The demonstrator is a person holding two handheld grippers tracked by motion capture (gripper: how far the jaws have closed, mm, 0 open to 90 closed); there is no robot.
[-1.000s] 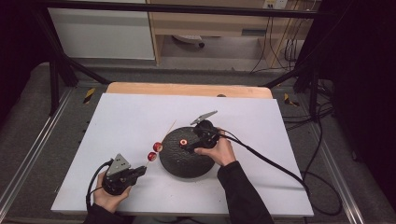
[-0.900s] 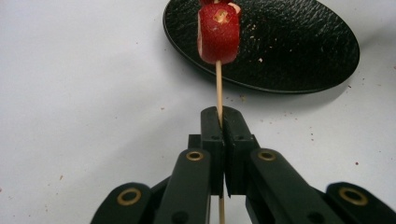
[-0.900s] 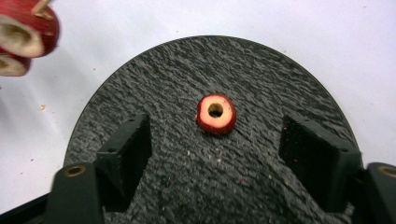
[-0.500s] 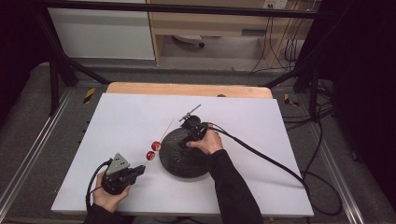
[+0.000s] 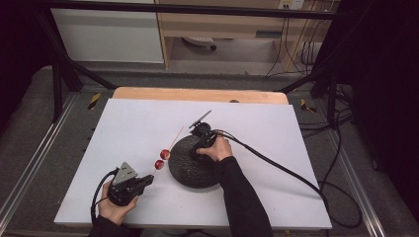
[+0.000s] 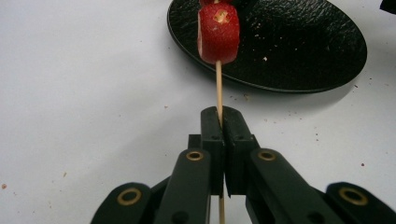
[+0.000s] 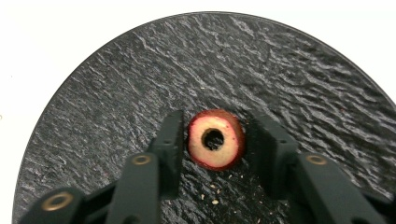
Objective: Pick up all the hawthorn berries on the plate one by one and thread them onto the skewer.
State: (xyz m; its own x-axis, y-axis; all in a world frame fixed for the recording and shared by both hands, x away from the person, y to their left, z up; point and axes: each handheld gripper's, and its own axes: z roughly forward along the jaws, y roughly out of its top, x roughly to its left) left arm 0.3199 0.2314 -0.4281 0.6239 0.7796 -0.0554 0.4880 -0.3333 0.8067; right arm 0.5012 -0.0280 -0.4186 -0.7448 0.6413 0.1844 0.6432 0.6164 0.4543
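Closing, the right gripper (image 7: 215, 140) straddles a ring slice (image 7: 215, 138) on the plate (image 7: 116, 93), pads not yet touching. Beside the plate, the left gripper (image 6: 219, 122) pinches a skewer (image 6: 218, 84) bearing fruit (image 6: 218, 33).

Left hand-held gripper (image 6: 219, 135) clamped; right hand-held gripper (image 7: 215, 140) just closing, pads apart.

Right gripper (image 5: 197, 132) over black plate (image 5: 190, 165)

There was one wooden skewer (image 5: 173, 139) carrying two red fruit slices (image 5: 162, 159), one cored slice (image 7: 215, 138), one black plate (image 7: 299, 70), and two grippers.
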